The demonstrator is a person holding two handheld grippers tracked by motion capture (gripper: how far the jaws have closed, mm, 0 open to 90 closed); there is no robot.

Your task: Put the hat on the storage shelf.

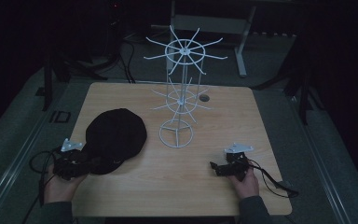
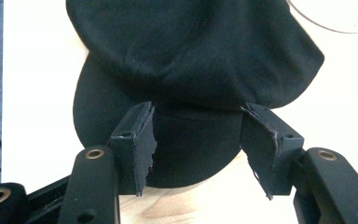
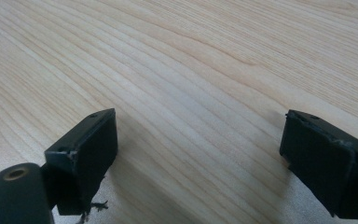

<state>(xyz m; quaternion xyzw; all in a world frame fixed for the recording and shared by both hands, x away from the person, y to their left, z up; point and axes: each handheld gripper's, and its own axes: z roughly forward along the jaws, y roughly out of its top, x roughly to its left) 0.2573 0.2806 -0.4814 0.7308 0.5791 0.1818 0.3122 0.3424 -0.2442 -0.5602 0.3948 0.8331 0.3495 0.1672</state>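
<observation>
- The cap (image 1: pixel 115 138) lies flat on the tabletop (image 1: pixel 186 186) at your near left, well short of the rack; nothing is hung yet, so by my reading the job is at its very start.
- Your left tool (image 1: pixel 92 164) sits at the near edge of the cap. In the left gripper view its jaws stand apart on either side of the brim (image 2: pixel 186 154), with fabric between them but no squeeze on it, so the grip is lined up and not yet made.
- Your right tool (image 1: pixel 213 165) rests over bare wood at the near right, well apart from the cap. Its jaws are spread wide in the right gripper view, with nothing between them.
- Farther back, the white wire rack (image 1: pixel 181 88) stands upright near the middle of the tabletop, its ring base just beside the cap's far right edge. Every hook on both tiers looks bare.
- What is left, as I judge it: close on the brim, lift the cap, carry it to the rack and hang it on a hook. You may want the right tool to steady the rack or the cap's crown.
</observation>
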